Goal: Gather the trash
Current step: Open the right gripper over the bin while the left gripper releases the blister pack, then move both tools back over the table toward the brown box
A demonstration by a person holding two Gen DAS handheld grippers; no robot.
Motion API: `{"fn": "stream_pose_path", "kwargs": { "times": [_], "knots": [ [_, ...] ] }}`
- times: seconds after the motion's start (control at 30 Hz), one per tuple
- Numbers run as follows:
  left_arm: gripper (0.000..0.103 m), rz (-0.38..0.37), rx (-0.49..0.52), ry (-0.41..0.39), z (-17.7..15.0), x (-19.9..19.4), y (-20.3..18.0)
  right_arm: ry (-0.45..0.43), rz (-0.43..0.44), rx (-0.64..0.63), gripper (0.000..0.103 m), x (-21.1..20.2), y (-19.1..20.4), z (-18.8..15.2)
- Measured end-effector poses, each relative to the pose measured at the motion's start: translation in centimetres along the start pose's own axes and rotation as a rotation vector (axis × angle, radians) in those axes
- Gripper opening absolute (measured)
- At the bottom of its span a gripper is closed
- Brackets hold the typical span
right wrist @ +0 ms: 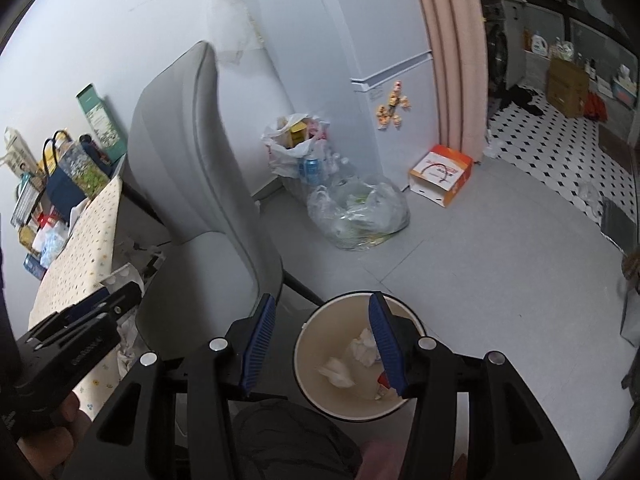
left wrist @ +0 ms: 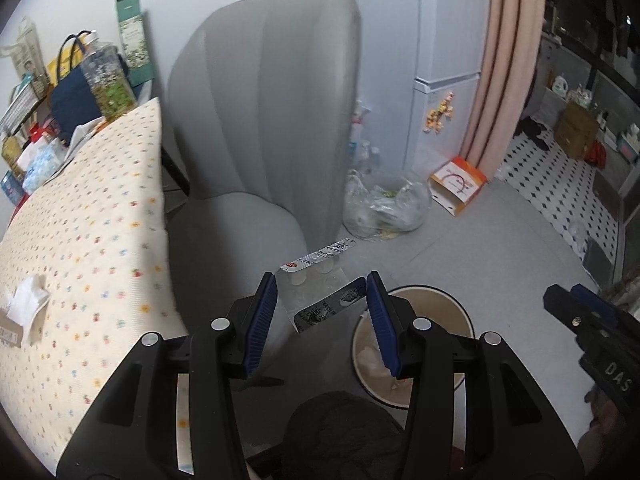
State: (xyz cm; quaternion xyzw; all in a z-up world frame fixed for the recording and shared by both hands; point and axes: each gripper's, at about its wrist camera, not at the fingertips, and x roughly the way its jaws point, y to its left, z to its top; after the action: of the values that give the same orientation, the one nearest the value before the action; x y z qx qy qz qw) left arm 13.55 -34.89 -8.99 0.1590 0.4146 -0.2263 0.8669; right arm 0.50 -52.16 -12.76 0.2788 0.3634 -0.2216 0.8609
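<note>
In the left wrist view my left gripper (left wrist: pixel 321 280) is shut on a clear blister pack (left wrist: pixel 316 292) with printed foil, which spans from one blue pad to the other. It hangs above the chair edge, just left of a cream waste bin (left wrist: pixel 460 308). My right gripper (right wrist: pixel 322 298) stands open over the bin (right wrist: pixel 297 360) with nothing between its pads. Crumpled tissues (right wrist: pixel 336 370) and a small red-and-white scrap (right wrist: pixel 382 382) lie inside the bin. The right gripper (left wrist: pixel 568 296) shows at the right edge, and the left gripper (right wrist: pixel 120 300) at the lower left.
A grey chair (left wrist: pixel 260 100) stands beside a table with a dotted cloth (left wrist: pixel 92 220) that carries a tissue (left wrist: pixel 26 304) and clutter at its far end. A full clear plastic bag (right wrist: pixel 360 212), an orange-and-white box (right wrist: pixel 440 176), a fridge (right wrist: pixel 392 60) and a pink curtain (right wrist: pixel 452 40) lie beyond.
</note>
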Motion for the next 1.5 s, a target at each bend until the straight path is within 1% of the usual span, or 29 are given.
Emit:
{"fn": "stream_pose_path", "kwargs": {
  "times": [0.2,0.3,0.37,0.43,0.47,0.5,0.7,0.8,0.93,0.97,1.03,1.23,1.4,1.5],
  "knots": [
    [0.046,-0.051,0.05,0.014,0.3,0.8,-3.5,-0.025,-0.038,0.042,0.049,-1.6,-2.8,0.2],
    [0.05,-0.098,0.083,0.036,0.3,1.4,-5.7,-0.034,-0.059,0.062,0.049,-2.1,-4.1,0.2],
    [0.052,-0.114,0.096,0.045,0.3,1.6,-6.7,-0.035,-0.067,0.075,0.049,-2.3,-5.0,0.2],
    [0.063,-0.131,0.099,0.052,0.3,1.8,-7.3,-0.035,-0.07,0.086,0.049,-2.3,-5.6,0.2],
    [0.073,-0.138,0.101,0.051,0.3,1.8,-7.6,-0.035,-0.07,0.092,0.049,-2.3,-5.9,0.1],
    [0.077,-0.134,0.103,0.046,0.3,1.8,-7.7,-0.035,-0.071,0.097,0.049,-2.3,-6.2,0.0],
    [0.086,-0.108,0.087,0.036,0.4,1.2,-7.1,-0.035,-0.059,0.098,0.05,-2.3,-6.2,0.0],
    [0.09,-0.094,0.073,0.019,0.6,0.5,-6.0,-0.039,-0.047,0.084,0.054,-2.5,-5.3,-0.1],
    [0.093,-0.065,0.032,-0.013,0.6,-1.0,-3.6,-0.054,-0.037,0.059,0.069,-3.1,-3.7,-0.2],
    [0.093,-0.061,0.022,-0.017,0.5,-1.3,-3.2,-0.058,-0.033,0.05,0.071,-3.3,-3.1,-0.2],
    [0.093,-0.054,-0.002,-0.031,0.5,-2.0,-1.7,-0.065,-0.023,0.033,0.078,-3.5,-2.0,-0.1],
    [0.097,-0.001,-0.082,-0.097,-0.1,-4.7,3.5,-0.078,0.002,-0.034,0.089,-4.3,2.3,-0.3],
    [0.097,0.019,-0.159,-0.127,-1.0,-6.4,8.1,-0.09,0.032,-0.114,0.094,-5.3,7.0,-0.9],
    [0.097,0.027,-0.194,-0.143,-1.7,-7.4,10.4,-0.096,0.041,-0.162,0.095,-5.8,9.4,-1.2]
  ]
}}
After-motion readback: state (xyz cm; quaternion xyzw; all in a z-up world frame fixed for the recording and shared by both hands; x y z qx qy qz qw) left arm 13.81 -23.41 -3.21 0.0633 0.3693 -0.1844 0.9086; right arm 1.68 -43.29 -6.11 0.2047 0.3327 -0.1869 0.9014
